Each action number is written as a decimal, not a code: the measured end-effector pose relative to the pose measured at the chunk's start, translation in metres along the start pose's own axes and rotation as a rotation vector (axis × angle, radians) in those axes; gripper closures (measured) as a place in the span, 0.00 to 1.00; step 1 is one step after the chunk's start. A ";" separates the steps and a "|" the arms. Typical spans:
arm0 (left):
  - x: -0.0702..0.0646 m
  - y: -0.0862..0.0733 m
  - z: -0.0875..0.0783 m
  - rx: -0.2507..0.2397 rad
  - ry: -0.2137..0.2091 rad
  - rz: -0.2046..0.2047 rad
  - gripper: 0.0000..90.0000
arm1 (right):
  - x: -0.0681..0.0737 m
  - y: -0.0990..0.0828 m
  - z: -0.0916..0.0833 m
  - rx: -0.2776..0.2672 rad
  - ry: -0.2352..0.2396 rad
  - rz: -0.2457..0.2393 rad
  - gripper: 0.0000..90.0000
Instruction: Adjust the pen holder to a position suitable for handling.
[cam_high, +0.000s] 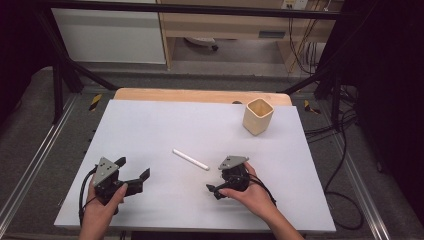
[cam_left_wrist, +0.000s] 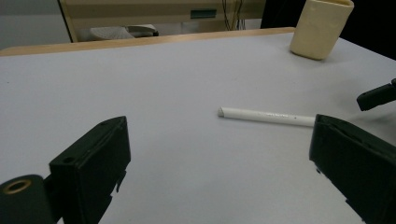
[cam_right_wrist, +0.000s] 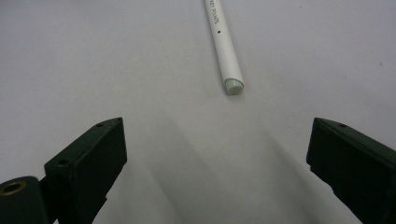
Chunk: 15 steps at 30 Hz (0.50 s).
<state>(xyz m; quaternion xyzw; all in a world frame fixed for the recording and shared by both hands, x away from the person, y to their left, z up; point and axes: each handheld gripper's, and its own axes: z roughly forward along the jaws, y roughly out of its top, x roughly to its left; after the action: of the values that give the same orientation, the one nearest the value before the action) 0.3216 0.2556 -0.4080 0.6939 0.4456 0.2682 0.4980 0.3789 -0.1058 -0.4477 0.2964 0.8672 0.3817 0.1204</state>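
Two tongs rest low over a white counter (cam_high: 150, 130), one in each of the person's hands. Left tongs (cam_high: 134, 172), held near the counter's front left edge, have their jaws spread wide with nothing between them; in the left gripper view the jaws frame bare white surface. Right tongs (cam_high: 214, 189), held at the front right of centre, are likewise spread wide and empty, as the right gripper view shows. A slim white pen (cam_high: 190, 159) lies flat on the counter between the two hands, just beyond the right tongs and touching neither. In the right gripper view its capped end (cam_right_wrist: 233, 86) points toward the gap between the jaws, apart from both. A cream square cup (cam_high: 258, 116) stands upright near the counter's far right corner, well apart from the pen and from both tongs.
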 end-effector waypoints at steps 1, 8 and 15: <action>0.000 0.000 0.000 0.000 0.000 0.000 0.06 | 0.000 0.001 0.001 0.002 0.002 -0.004 0.06; 0.000 0.000 0.000 0.000 0.000 0.004 0.06 | -0.001 0.010 0.006 0.013 0.004 -0.021 0.06; -0.001 0.000 0.000 0.002 -0.003 0.005 0.06 | -0.001 0.017 0.013 0.031 0.005 -0.037 0.07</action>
<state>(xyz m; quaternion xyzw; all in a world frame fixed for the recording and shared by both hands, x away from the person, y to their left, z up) 0.3213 0.2543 -0.4078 0.6960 0.4435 0.2681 0.4971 0.3924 -0.0894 -0.4436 0.2814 0.8785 0.3667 0.1206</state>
